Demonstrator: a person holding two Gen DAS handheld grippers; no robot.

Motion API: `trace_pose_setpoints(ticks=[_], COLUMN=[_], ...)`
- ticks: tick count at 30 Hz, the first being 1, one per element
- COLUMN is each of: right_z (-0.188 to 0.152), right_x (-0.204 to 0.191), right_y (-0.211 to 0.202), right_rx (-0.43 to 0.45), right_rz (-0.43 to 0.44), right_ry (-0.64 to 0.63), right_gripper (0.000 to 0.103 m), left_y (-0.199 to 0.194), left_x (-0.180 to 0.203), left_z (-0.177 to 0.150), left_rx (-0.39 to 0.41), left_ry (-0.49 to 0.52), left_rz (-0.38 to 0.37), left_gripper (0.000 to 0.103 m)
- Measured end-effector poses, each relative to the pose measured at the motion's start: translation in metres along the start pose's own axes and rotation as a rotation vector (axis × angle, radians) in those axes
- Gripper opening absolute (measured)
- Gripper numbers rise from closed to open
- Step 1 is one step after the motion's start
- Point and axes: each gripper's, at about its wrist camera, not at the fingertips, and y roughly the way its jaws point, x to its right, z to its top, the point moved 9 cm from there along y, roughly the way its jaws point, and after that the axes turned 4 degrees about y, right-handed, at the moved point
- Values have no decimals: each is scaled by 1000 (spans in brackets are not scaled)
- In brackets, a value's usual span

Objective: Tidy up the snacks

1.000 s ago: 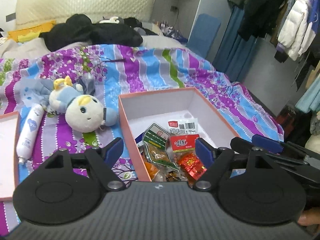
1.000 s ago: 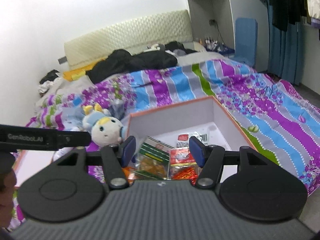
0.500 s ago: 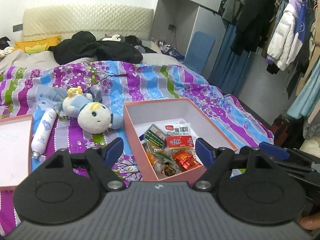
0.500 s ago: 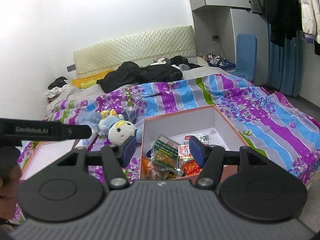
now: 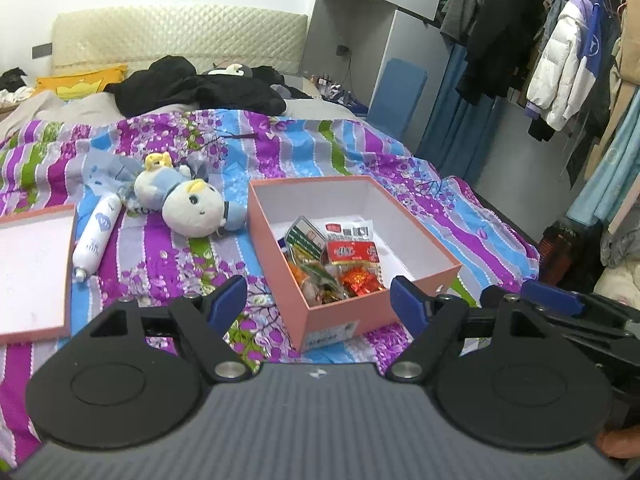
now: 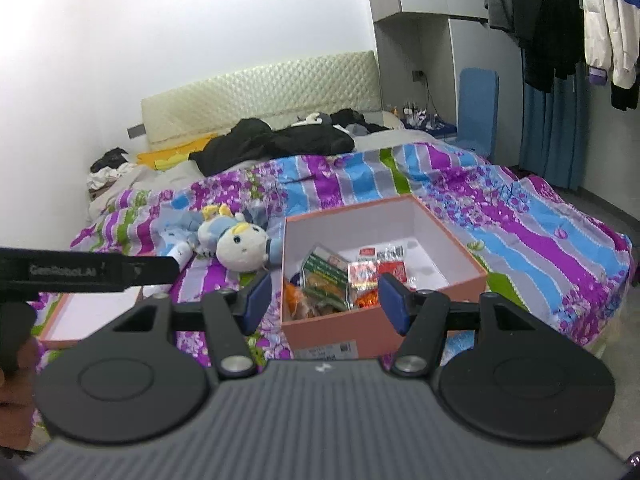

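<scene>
Both grippers hang clear of the pink box [image 5: 372, 312] on the bed, left gripper [image 5: 319, 295] and right gripper [image 6: 325, 301] with fingers spread, gripping nothing. Snack packets [image 5: 340, 264] sit piled inside the box's near corner. The lid [image 5: 32, 272] lies left of the box; fetching it squarely looks like the next job.

Striped floral bedspread [image 5: 168, 272], plush doll [image 5: 188, 204] lying left of centre, white bottle [image 5: 96, 240] just left of it, black clothes [image 5: 192, 92] heaped far, coats [image 5: 560, 52] hanging right.
</scene>
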Motion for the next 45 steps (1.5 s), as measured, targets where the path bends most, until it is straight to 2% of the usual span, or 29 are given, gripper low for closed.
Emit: trace_pose_setpoints(ticks=[6, 19, 37, 42, 43, 45], right_z=[-3, 4, -1, 2, 3, 6], right_x=[4, 5, 7, 8, 9, 12], right_y=[-3, -1, 5, 7, 7, 8], right_rx=[0, -3, -13, -14, -12, 3], right_rz=[-12, -9, -32, -18, -20, -31], right_ry=[18, 15, 31, 43, 44, 53], right_gripper=[61, 61, 61, 62, 64, 88], left_y=[-8, -8, 2, 9, 10, 13], left_x=[5, 13, 10, 8, 7, 5], left_z=[-12, 2, 5, 5, 6, 7], left_rx=[-8, 18, 7, -1, -1, 0], left_ry=[-10, 21, 18, 23, 24, 23], left_rz=[-2, 21, 18, 28, 35, 43], left_gripper=[82, 82, 82, 89, 91, 95])
